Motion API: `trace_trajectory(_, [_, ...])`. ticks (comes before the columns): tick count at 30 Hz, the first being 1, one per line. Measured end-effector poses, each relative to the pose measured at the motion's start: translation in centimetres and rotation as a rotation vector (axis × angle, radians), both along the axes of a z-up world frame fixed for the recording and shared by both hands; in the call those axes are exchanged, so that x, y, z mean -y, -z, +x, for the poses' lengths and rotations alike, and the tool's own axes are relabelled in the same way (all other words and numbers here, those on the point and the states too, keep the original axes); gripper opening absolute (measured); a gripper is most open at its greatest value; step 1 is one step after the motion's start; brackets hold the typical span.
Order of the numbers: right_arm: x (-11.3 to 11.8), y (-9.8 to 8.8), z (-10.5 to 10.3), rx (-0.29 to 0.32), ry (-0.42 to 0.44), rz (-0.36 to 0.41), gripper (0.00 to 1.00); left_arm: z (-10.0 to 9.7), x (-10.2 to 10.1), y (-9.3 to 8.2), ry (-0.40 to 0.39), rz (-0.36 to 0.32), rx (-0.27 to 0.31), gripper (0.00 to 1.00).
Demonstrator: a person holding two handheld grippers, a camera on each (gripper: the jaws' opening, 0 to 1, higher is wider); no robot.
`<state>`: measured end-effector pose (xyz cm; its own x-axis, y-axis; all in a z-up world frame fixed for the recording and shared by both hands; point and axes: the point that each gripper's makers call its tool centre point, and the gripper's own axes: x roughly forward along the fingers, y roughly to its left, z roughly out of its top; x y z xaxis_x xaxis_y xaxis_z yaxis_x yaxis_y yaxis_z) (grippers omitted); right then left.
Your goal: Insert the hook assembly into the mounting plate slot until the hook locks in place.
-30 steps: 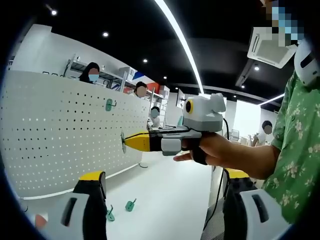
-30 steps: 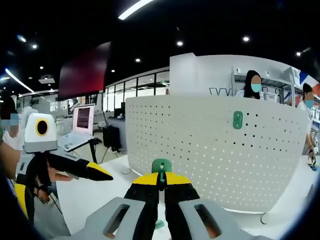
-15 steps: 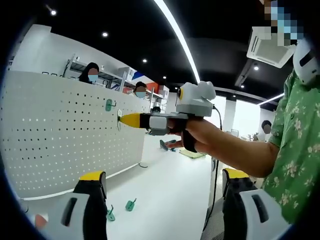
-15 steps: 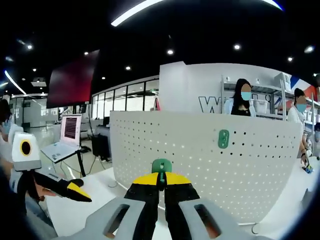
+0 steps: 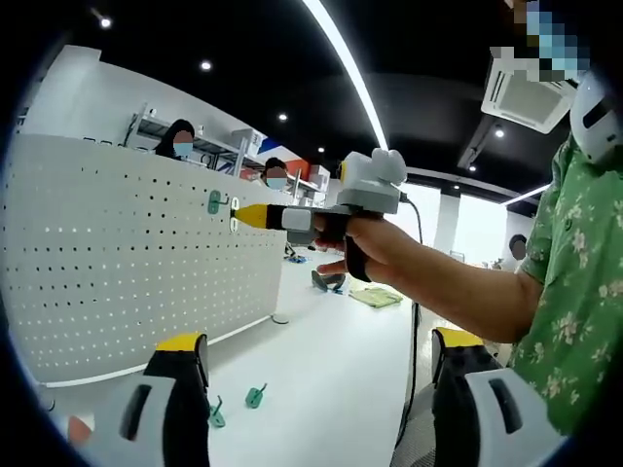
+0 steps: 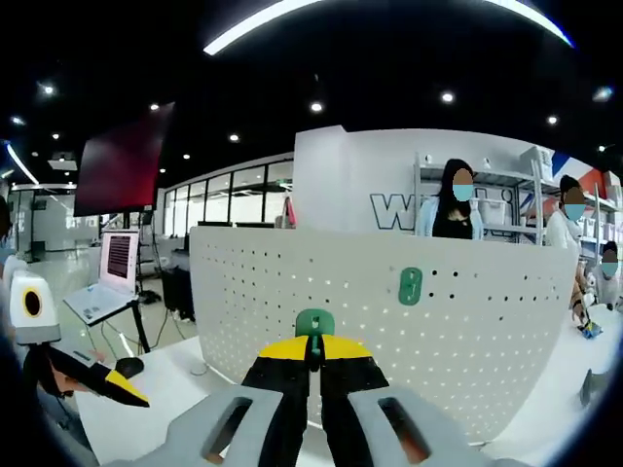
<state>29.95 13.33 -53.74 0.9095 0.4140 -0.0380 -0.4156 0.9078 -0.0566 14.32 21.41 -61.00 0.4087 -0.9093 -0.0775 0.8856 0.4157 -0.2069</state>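
Right gripper (image 5: 237, 216): over the last second it has risen from mid-board height to the upper rows of the pegboard (image 5: 107, 263) and closed in; in the left gripper view its yellow tips now sit just beside the mounted green hook (image 5: 214, 202)
Right grip: jaws clenched on a green hook assembly (image 6: 314, 323), whose rounded head stands up between the yellow tips in the right gripper view
Hook assembly position: near the perforated face, whether it touches cannot be told; in the right gripper view the board has grown larger and the mounted hook has slid toward centre, so the camera has advanced
Left gripper (image 5: 311, 355): jaws released and spread wide, holding nothing, low over the white table (image 5: 331, 389); it has stayed put
Spare hooks (image 5: 254, 397): two green pieces lie on the table near the foot of the board, unmoved
Meaning for the task: judged from this, the approach is nearly over and insertion not yet begun; next comes lining the hook's back up with a slot and pressing until it locks
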Motion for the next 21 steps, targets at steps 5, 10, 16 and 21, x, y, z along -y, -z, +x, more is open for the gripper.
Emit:
trace_trajectory(5, [2.1, -0.7, 0.9, 0.015, 0.046, 0.001, 0.01, 0.2, 0.0, 0.1, -0.001, -0.001, -0.003, 0.97])
trace_trajectory(10, [4.2, -1.2, 1.9, 0.026, 0.090, 0.001, 0.01, 0.4, 0.1, 0.2, 0.000, 0.000, -0.006, 0.97])
trace_trajectory(16, [6.5, -2.2, 3.0, 0.046, 0.139, 0.000, 0.01, 0.6, 0.1, 0.4, 0.000, 0.005, -0.010, 0.97])
trace_trajectory(21, [7.5, -2.8, 3.8, 0.057, 0.167, 0.004, 0.01, 0.7, 0.1, 0.6, -0.002, 0.008, -0.015, 0.97])
